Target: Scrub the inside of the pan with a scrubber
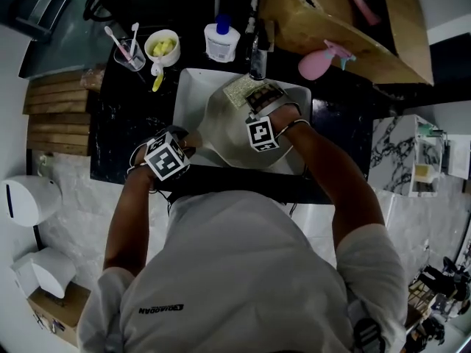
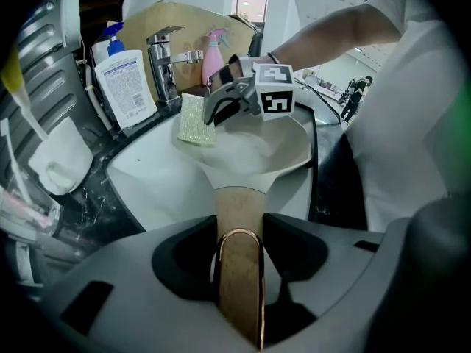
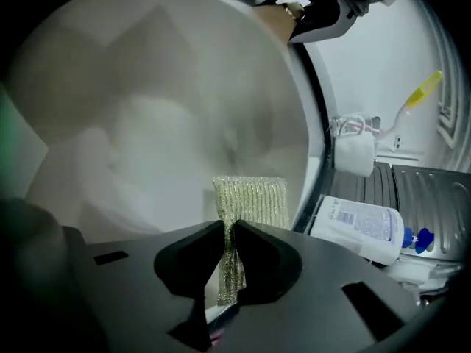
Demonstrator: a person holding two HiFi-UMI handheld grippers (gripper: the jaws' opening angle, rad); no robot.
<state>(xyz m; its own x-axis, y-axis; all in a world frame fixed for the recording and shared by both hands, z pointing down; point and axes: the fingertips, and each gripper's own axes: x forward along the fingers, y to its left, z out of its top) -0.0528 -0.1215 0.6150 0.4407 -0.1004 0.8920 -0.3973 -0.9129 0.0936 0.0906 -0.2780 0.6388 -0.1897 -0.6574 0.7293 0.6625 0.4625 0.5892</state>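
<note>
The pan (image 1: 232, 134) sits over the white sink (image 1: 190, 87), which is set in the dark table (image 1: 121, 123). It is a stiff, fairly weighty thing and probably slick when wet, so the handle (image 2: 239, 219) is the sensible place to take it. The left claw (image 2: 239, 271) is clamped on that handle near its end.

In the head view the pan's long axis runs from the handle at 8 o'clock to the bowl at 2 o'clock, with the open side facing up.

The scrubber (image 3: 250, 201) is soft, light mesh that crumples under a pinch. The right claw (image 3: 227, 259) is closed on its lower edge, and the free part stands inside the bowl at about 12 o'clock. Whether the mesh actually presses on the wall is hard to judge here.
</note>
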